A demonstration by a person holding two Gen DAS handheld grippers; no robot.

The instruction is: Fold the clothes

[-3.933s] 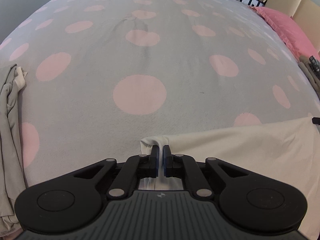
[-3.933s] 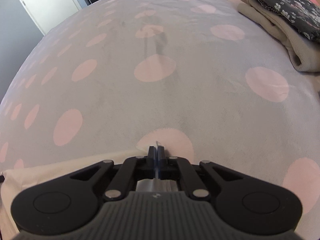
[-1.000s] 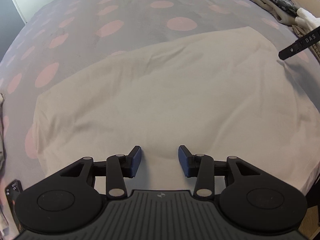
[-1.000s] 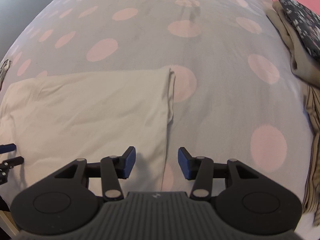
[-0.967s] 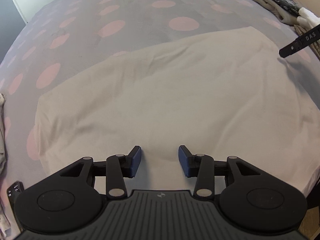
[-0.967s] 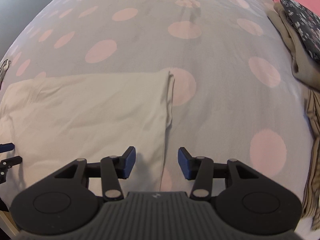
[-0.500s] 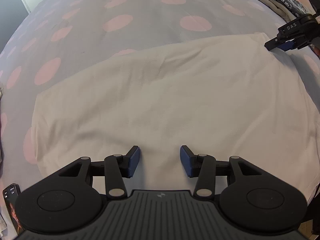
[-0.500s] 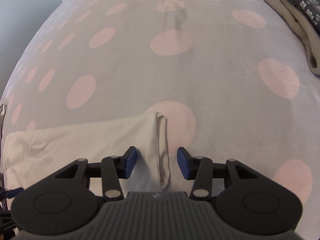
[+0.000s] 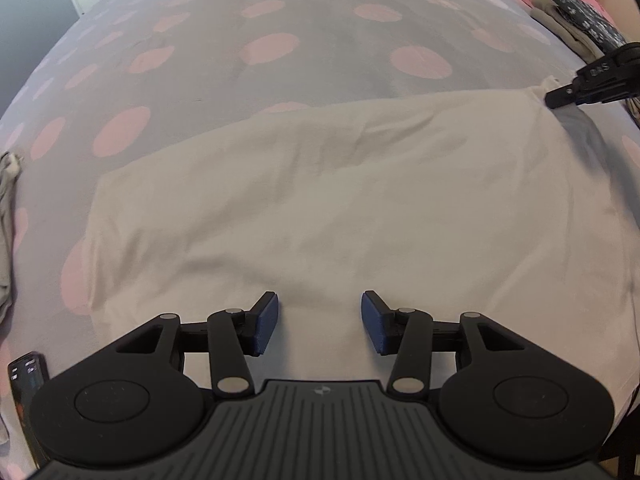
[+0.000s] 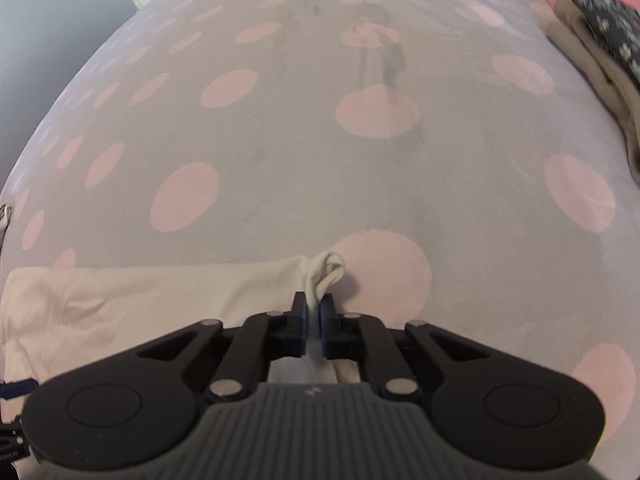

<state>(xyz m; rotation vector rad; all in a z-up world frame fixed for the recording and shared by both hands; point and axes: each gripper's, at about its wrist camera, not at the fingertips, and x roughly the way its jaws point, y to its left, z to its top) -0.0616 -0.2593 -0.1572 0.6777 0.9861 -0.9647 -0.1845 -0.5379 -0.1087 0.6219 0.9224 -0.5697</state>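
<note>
The left gripper (image 9: 319,322) points steeply downward with its jaws parted, the blue pads (image 9: 265,322) standing well apart and nothing pinched between them. The right gripper (image 10: 314,320) also tilts steeply down, and its jaws are closing, the pads pressed together on a thin fold of cream cloth (image 10: 324,274) that bunches just ahead of the fingertips. In the left wrist view the right gripper's tip shows far off to the right of the left gripper.

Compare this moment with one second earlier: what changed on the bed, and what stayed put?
The right tool moved up to the far corner of the cream garment and its jaws are closing, pinching the bunched hem. The left tool is open over the near edge, holding nothing, as before. The garment still lies flat on the polka-dot bedspread; the folded pile is unmoved.
</note>
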